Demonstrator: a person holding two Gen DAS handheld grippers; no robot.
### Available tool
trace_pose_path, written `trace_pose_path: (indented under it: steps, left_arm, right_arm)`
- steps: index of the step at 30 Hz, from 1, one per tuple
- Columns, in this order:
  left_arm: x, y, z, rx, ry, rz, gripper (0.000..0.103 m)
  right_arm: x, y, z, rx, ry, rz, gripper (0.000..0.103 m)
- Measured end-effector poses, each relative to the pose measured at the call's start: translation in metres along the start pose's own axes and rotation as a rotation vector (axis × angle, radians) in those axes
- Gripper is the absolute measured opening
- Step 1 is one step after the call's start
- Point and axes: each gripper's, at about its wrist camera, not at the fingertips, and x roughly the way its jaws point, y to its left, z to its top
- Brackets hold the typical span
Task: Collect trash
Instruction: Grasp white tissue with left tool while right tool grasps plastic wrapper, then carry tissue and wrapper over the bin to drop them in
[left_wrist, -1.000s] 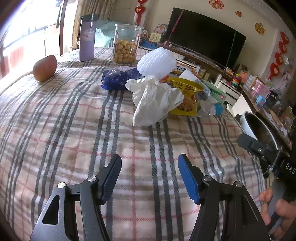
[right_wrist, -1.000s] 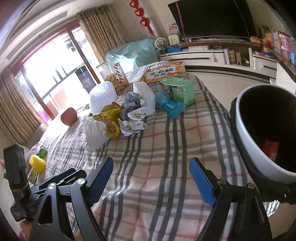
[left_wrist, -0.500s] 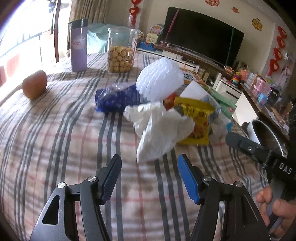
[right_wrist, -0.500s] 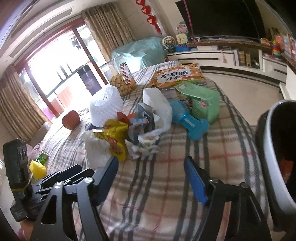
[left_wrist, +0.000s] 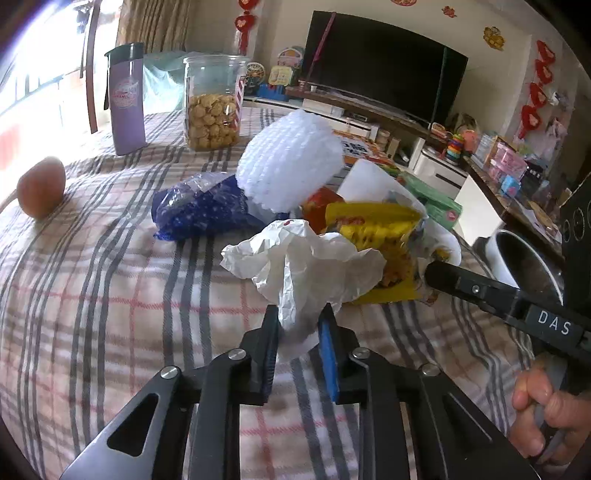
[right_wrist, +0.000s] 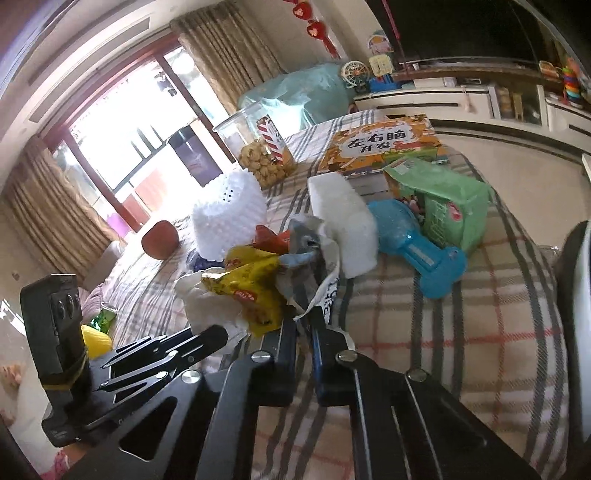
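Observation:
A pile of trash lies on the plaid tablecloth (left_wrist: 92, 295). My left gripper (left_wrist: 298, 325) is shut on the near end of a crumpled white tissue (left_wrist: 306, 266). Behind it lie a yellow snack bag (left_wrist: 376, 229), a blue plastic bag (left_wrist: 199, 206) and a white foam net (left_wrist: 288, 158). My right gripper (right_wrist: 303, 325) is shut on the edge of a white printed wrapper (right_wrist: 328, 288), beside the yellow snack bag (right_wrist: 251, 291). The white bin (left_wrist: 517, 258) stands off the table's right side.
A cookie jar (left_wrist: 214, 103), a purple tumbler (left_wrist: 125, 99) and a brown fruit (left_wrist: 40, 188) stand at the far left. A green box (right_wrist: 439, 199), a blue toy (right_wrist: 417, 243), a white block (right_wrist: 343, 221) and an orange book (right_wrist: 380, 144) lie behind the pile.
Both grippers moved forward into the pile and closed. The left one took hold of the white tissue, the right one of the white wrapper's edge.

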Motion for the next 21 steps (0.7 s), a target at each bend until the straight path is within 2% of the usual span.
trace_pose_path:
  steps: [9,21]
  left_arm:
    - [-0.028,-0.01,-0.028,-0.027,-0.004,-0.042,0.018]
    - [-0.048,-0.054,-0.043,0.036,0.01,-0.125,0.018]
  right_arm:
    - [-0.042,-0.013,-0.022,0.022,-0.036,-0.022,0.006]
    - [-0.098,-0.038,-0.037,0.062,-0.099,-0.069,0.006]
